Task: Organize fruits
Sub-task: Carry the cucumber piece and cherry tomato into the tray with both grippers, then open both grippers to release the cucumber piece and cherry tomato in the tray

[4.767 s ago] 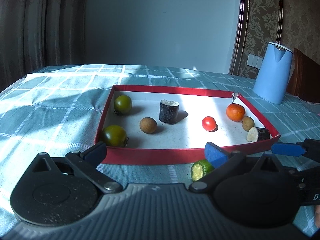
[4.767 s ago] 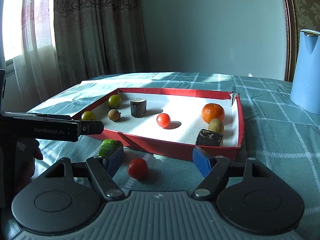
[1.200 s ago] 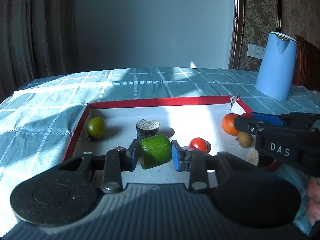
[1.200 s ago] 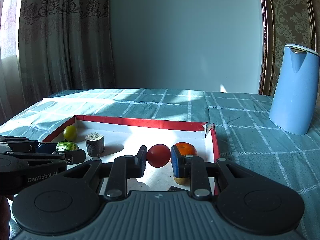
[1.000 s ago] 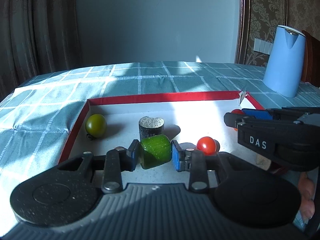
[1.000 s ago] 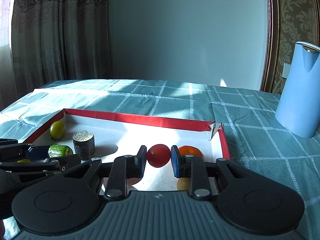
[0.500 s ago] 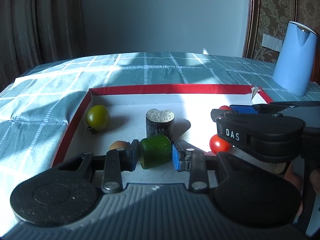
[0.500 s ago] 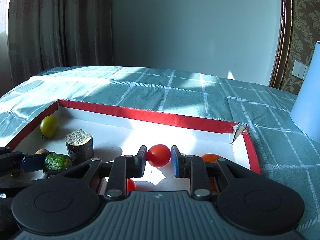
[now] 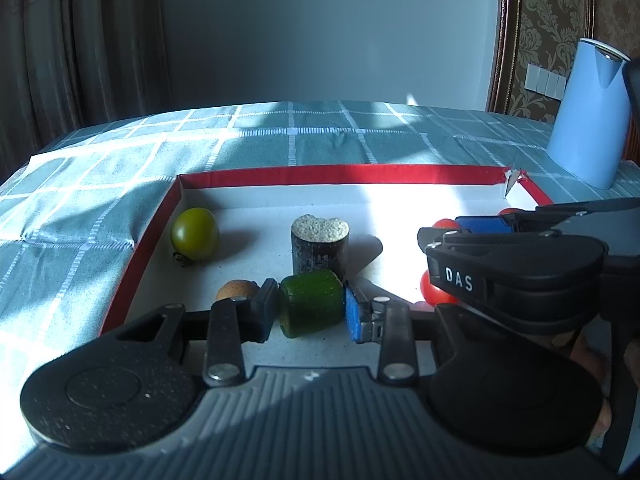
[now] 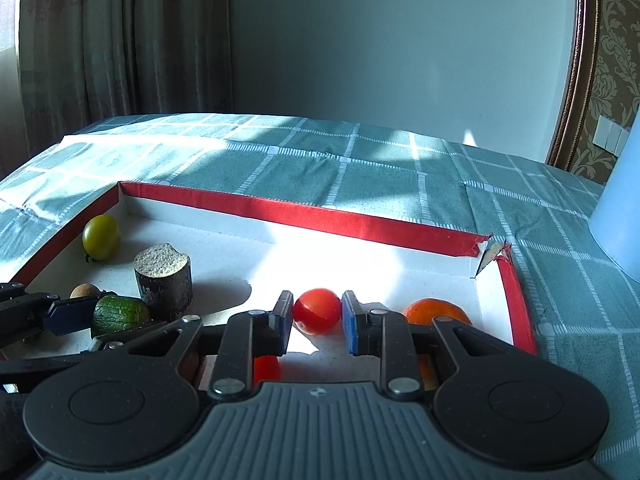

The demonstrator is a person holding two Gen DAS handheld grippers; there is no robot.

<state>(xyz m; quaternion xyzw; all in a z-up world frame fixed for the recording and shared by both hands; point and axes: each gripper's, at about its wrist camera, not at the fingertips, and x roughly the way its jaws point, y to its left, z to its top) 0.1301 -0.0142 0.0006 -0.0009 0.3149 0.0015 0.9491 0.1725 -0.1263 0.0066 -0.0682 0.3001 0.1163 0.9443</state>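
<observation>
My left gripper (image 9: 310, 309) is shut on a green cucumber piece (image 9: 311, 303), low over the red-rimmed tray (image 9: 340, 169), just in front of a dark sugarcane stub (image 9: 319, 246). My right gripper (image 10: 316, 319) is shut on a red cherry tomato (image 10: 317, 310) over the tray's right half. In the right wrist view the left gripper (image 10: 96, 314) and the cucumber piece (image 10: 118, 314) show at the left. In the left wrist view the right gripper (image 9: 472, 226) crosses the right side.
In the tray lie a green tomato (image 9: 195, 233), a brown longan (image 9: 237, 290), a second red tomato (image 9: 434, 290) and an orange (image 10: 436, 311). A blue kettle (image 9: 588, 116) stands on the checked tablecloth (image 10: 360, 176) at the far right. Curtains hang behind.
Both grippers have moved forward and lower into the tray, each still holding its fruit. The cucumber piece now sits close in front of the sugarcane stub.
</observation>
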